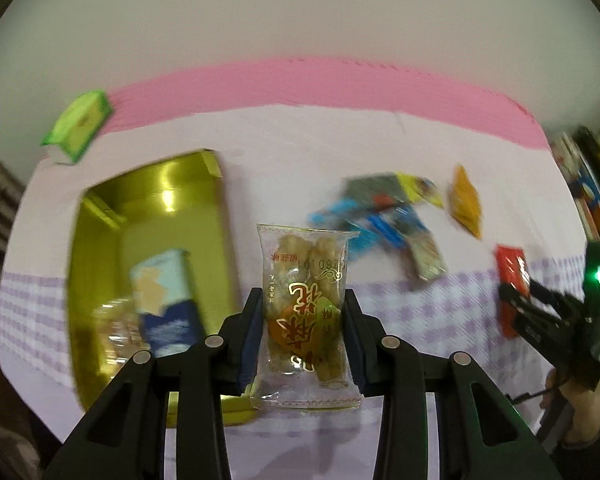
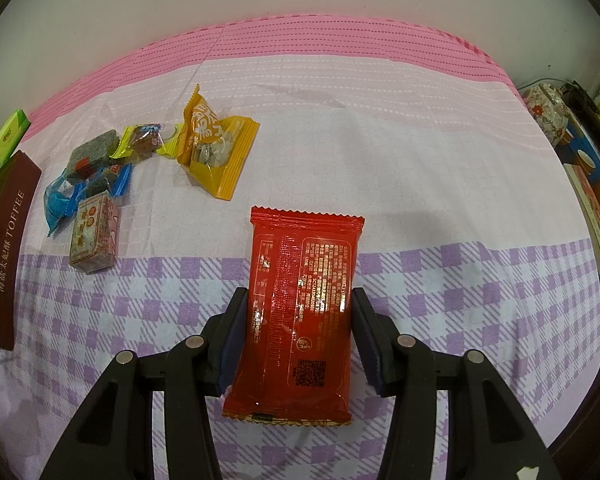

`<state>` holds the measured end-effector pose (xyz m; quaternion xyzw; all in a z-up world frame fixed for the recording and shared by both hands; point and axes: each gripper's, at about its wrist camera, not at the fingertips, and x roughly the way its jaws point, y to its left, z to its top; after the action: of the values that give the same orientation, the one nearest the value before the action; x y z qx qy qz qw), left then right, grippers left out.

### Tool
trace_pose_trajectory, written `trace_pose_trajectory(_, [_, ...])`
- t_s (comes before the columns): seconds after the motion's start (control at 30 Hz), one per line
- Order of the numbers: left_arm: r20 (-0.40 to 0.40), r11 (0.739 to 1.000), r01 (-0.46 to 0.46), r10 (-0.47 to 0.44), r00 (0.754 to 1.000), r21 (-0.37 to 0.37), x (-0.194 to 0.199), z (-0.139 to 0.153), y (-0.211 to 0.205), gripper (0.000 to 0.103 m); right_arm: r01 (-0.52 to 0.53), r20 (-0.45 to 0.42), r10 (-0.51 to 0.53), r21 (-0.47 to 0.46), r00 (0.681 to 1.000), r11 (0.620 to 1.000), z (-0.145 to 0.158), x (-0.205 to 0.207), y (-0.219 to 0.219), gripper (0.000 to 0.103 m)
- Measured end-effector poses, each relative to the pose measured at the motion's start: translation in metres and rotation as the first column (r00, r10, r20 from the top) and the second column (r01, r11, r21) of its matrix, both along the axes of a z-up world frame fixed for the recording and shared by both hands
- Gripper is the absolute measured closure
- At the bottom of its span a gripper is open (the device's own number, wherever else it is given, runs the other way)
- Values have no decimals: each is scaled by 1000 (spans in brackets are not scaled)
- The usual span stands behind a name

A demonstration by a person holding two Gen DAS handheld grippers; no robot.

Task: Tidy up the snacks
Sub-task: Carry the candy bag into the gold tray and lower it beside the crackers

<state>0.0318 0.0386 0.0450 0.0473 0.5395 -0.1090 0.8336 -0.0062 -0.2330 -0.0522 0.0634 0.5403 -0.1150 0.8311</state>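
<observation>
- Snacks: my left gripper [image 1: 303, 320] pinches one clear packet [image 1: 305, 316].
- My right gripper [image 2: 298, 328] brackets one red packet [image 2: 300, 316]; contact seems likely.
- Roughly six loose snacks [image 2: 100, 184] at ten o'clock.

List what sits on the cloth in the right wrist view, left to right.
Brown toffee box → blue wrapper → printed pink block → orange seed packet → red packet between the right gripper's jaws.

Left wrist view low and close above the checked cloth [image 1: 440, 312], facing the far wall, gold box [image 1: 100, 264] at its left, right wrist view equally low, facing the same way, both sharing the snack pile [image 1: 384, 216] [image 2: 96, 184] and red packet [image 1: 510, 276] [image 2: 300, 304].
</observation>
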Motion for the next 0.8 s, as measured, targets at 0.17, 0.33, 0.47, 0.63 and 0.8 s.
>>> trace_pose_trajectory(0.17, [9,993,-116,116,993,28,22,3,52,65,2,0,-2,1,1000,1000,0,0,0,55])
trace_pose_trajectory(0.33, [-12,978,-197,198,980,62,30,-8,97,65,3,0,-3,0,1000,1000,0,0,0,55])
trace_pose_trajectory(0.47, [-37,970,-226,230,972,95,31,-21,120,65,3,-1,-3,0,1000,1000,0,1,-1,55])
trace_pose_trajectory(0.63, [-62,963,-230,241,969,139,34,-39,137,65,4,-1,-4,1,1000,1000,0,1,-1,55])
trace_pose_trajectory(0.8, [-79,957,-238,253,964,165,32,-52,146,65,3,-1,-3,-1,1000,1000,0,1,0,55])
